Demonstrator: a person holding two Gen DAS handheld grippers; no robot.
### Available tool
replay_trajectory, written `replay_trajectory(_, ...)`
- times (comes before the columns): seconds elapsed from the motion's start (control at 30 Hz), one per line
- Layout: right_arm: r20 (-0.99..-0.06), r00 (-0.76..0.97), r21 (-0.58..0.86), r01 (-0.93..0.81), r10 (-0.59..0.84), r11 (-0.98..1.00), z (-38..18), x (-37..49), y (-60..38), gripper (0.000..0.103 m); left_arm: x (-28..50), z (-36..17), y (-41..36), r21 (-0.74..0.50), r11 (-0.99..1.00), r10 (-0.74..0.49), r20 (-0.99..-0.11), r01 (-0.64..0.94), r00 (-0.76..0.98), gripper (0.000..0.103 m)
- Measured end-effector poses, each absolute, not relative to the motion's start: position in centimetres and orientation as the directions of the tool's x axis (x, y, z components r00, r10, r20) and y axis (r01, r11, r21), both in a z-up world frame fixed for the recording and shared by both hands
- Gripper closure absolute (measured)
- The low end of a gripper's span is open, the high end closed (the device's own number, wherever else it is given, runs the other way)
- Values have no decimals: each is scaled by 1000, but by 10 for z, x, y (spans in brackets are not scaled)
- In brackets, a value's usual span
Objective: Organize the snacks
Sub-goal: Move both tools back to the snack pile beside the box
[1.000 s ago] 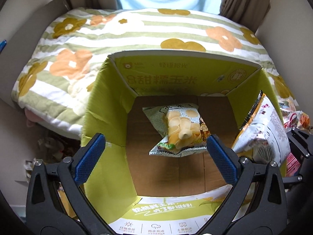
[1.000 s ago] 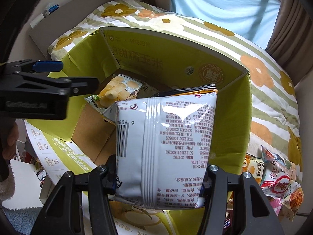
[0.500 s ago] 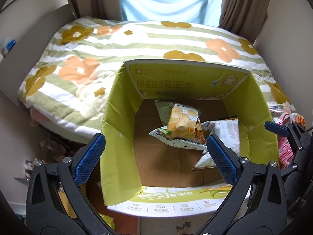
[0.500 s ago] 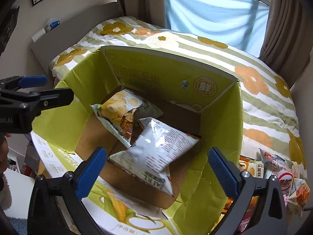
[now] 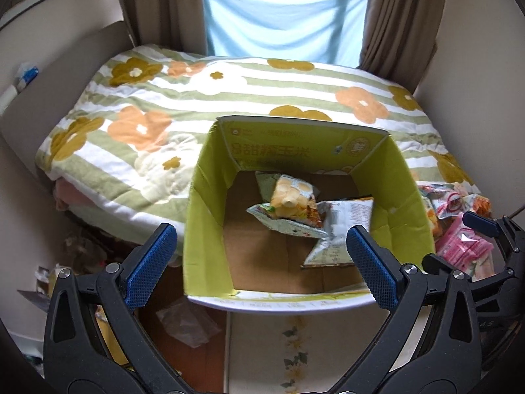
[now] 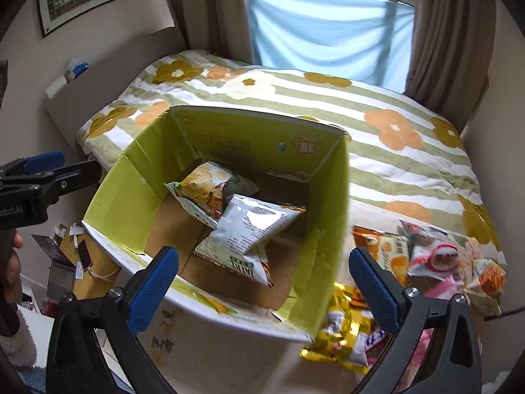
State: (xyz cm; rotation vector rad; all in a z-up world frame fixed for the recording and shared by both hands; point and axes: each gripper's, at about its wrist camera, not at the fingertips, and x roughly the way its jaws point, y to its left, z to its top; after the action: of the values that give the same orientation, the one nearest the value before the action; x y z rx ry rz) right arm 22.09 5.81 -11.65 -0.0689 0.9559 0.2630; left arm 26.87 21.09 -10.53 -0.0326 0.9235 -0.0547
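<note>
An open cardboard box [image 5: 203, 229] [image 6: 328, 229] with green inner flaps stands at the foot of a bed. Inside lie a green chip bag [image 5: 288, 202] [image 6: 203, 187] and a silver snack bag [image 5: 341, 226] [image 6: 249, 233] that leans over it. My left gripper [image 5: 261, 266] hangs open above the box's near edge, nothing between its blue pads. My right gripper [image 6: 262, 282] is open and empty above the box's near right corner. A pile of loose snack packets [image 6: 426, 256] [image 5: 459, 216] lies on the bed to the right of the box.
The flowered, striped quilt [image 5: 229, 98] covers the bed behind the box. Gold and pink packets [image 6: 344, 338] lie by the box's right corner. Clutter sits on the floor at the left [image 5: 75, 252]. The left gripper shows at the left edge of the right wrist view [image 6: 42, 177].
My right gripper let go of the silver bag, which dropped into the box beside the green bag. Both grippers then rose and drew back from the box.
</note>
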Motion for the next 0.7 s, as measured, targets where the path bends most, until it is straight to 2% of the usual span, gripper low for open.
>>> replay_trajectory(0.37,-773,627,57,-76,92,995,-78,159,-16,0,230,-95,158,-119,981,-189,-769,154,611,1)
replay_trajectory(0.7,-761,644,110,0,84,994,-80,134,-108,0,200,-104,69,-117,975,-208,-776,189,595,1)
